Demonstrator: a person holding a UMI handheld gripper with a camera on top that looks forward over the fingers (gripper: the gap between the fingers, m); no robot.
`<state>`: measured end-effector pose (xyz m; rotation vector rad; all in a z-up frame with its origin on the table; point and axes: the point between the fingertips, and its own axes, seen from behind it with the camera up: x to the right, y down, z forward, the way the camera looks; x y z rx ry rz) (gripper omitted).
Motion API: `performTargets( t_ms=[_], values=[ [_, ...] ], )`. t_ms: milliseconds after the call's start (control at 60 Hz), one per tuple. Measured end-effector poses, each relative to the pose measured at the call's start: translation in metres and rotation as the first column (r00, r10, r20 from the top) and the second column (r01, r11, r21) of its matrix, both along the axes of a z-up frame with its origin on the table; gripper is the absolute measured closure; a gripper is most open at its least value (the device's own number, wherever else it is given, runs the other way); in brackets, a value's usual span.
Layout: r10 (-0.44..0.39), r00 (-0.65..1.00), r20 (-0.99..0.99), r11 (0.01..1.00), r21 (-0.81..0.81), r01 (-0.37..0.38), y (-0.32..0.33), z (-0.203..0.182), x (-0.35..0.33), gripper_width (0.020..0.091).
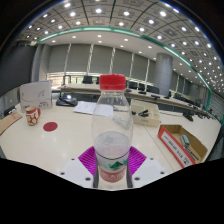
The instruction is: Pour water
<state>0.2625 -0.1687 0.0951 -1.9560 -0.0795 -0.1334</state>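
On the pale bench (70,135), going from left to right: at about ten o'clock from the claw stands a white paper cup (36,97) with a printed design, and just before it lies a small red cap or disc (50,126), apart from the cup. At twelve o'clock, straight ahead and very close, the clear plastic water bottle (112,125) stands upright with its red cap on; water fills roughly its lower half, and a green and white label wraps the base. At two to three o'clock lie a small packet (146,113) and an open cardboard box (182,142), well apart from the bottle. Desks and ceiling lights of an office fill the background.

The claw (112,160) shows only its purple pads (90,158) on either side of the bottle's lower body. They sit tight against it with no visible gap, so I judge the claw clamped on the bottle, though the fingertips themselves are hidden.

As for handling, the bottle looks thin-walled and smooth: it should be moderately light, will dent under a hard squeeze, and may slip at the label. The lower, water-backed section is the firmest hold. With the cap on, no pouring into the cup can happen yet.
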Motion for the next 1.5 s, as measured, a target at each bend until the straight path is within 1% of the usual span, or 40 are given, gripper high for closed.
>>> performTargets(
  t_ms=[133,250,317,350,433,500,567,700,750,817,883,933,1067,1117,1167,1217,1267,1317,1350,1433,1500],
  values=[
    [-0.008,0.987,0.161,1.000,0.025,0.004,0.031,0.042,-0.031,0.0725],
    [-0.016,0.934,0.356,0.998,0.062,-0.007,0.067,0.088,-0.074,0.0725],
    [-0.022,0.869,0.494,0.997,0.071,-0.015,0.089,0.110,-0.107,0.0726],
    [-0.015,0.828,0.560,0.997,0.075,-0.032,0.102,0.123,-0.123,0.0725],
    [-0.003,0.677,0.736,0.994,0.078,-0.080,0.133,0.141,-0.172,0.0727],
    [0.020,0.534,0.845,0.991,0.053,-0.120,0.158,0.144,-0.207,0.0727],
    [0.047,0.394,0.918,0.987,0.017,-0.158,0.177,0.138,-0.241,0.0725],
    [0.083,0.066,0.994,0.971,-0.066,-0.228,0.202,0.122,-0.295,0.0728],
    [0.086,-0.061,0.994,0.966,-0.098,-0.240,0.212,0.112,-0.309,0.0727],
    [0.091,-0.187,0.978,0.959,-0.137,-0.247,0.220,0.102,-0.322,0.0727],
    [0.101,-0.269,0.958,0.955,-0.169,-0.243,0.226,0.093,-0.326,0.0727],
    [0.109,-0.297,0.949,0.955,-0.183,-0.234,0.229,0.089,-0.331,0.0728],
    [0.123,-0.269,0.955,0.953,-0.189,-0.235,0.232,0.088,-0.332,0.0724],
    [0.133,-0.226,0.965,0.951,-0.189,-0.244,0.232,0.088,-0.334,0.0727],
    [0.143,-0.150,0.978,0.951,-0.177,-0.252,0.231,0.092,-0.332,0.0726],
    [0.153,-0.031,0.988,0.954,-0.155,-0.256,0.229,0.096,-0.329,0.0725],
    [0.162,0.132,0.978,0.958,-0.123,-0.259,0.223,0.101,-0.326,0.0724],
    [0.182,0.309,0.933,0.958,-0.099,-0.268,0.217,0.102,-0.328,0.0724],
    [0.182,0.413,0.892,0.961,-0.073,-0.267,0.213,0.104,-0.329,0.0724],
    [0.224,0.646,0.730,0.953,-0.026,-0.301,0.202,0.104,-0.343,0.0725],
    [0.283,0.805,0.521,0.941,0.014,-0.339,0.193,0.104,-0.358,0.0724]
  ],
)
